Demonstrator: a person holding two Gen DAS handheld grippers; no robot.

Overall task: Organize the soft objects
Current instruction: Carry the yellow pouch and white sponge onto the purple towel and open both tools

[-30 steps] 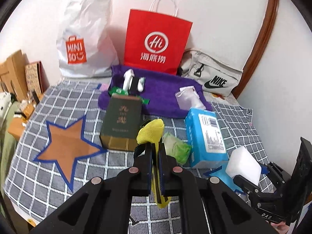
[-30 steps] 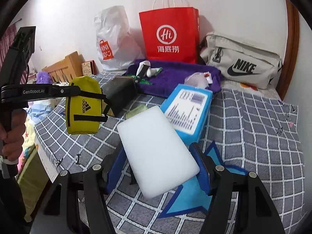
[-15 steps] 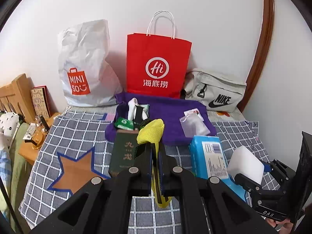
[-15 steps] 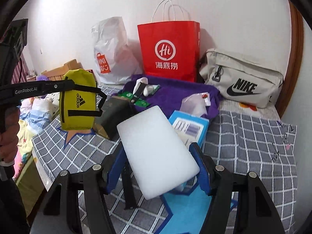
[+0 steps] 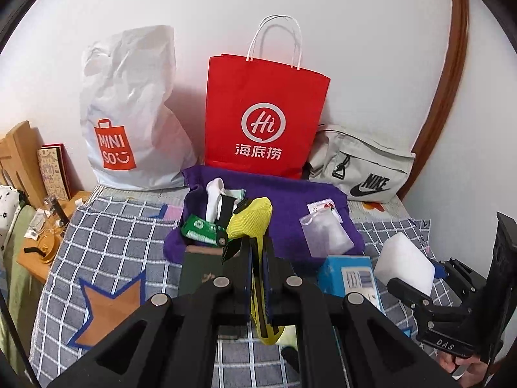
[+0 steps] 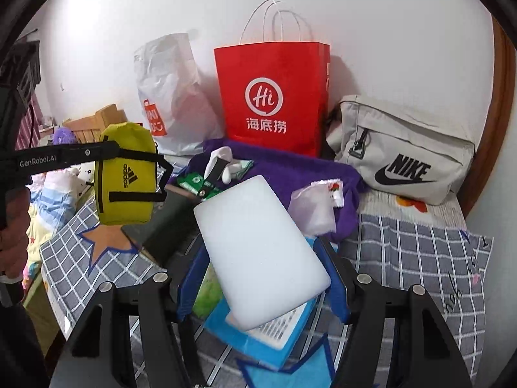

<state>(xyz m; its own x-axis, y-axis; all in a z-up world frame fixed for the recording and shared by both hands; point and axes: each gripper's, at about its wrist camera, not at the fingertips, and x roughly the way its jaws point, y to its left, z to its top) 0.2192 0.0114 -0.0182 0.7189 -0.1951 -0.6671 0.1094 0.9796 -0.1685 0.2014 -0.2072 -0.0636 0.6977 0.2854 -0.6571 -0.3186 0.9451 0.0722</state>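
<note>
Your left gripper (image 5: 257, 255) is clamped tight on the yellow fabric Adidas pouch (image 6: 126, 174), pinching it by its thin edge so the flat body hangs clear of the bed; a soft bag like this gives nothing firm to hold except a gathered seam, which is probably why you grip it there. Your right gripper (image 6: 263, 278) holds the white rectangular foam block (image 6: 258, 249) across its width, blue pads pressing both long sides, jaws fairly wide because the block is thick. It tilts up and away from you, above the light-blue tissue pack (image 6: 258, 333).

Both items are in the air over the grey checked bedcover (image 6: 404, 258), short of the purple towel (image 5: 284, 194) spread before the red paper bag (image 5: 265, 116). That towel already carries a white sock (image 5: 215, 197), a green packet (image 5: 200, 229) and a translucent pouch (image 5: 324, 232), so it looks like the collecting spot. I'd judge you are carrying both there; the soft block could slip if the squeeze loosens.
</note>
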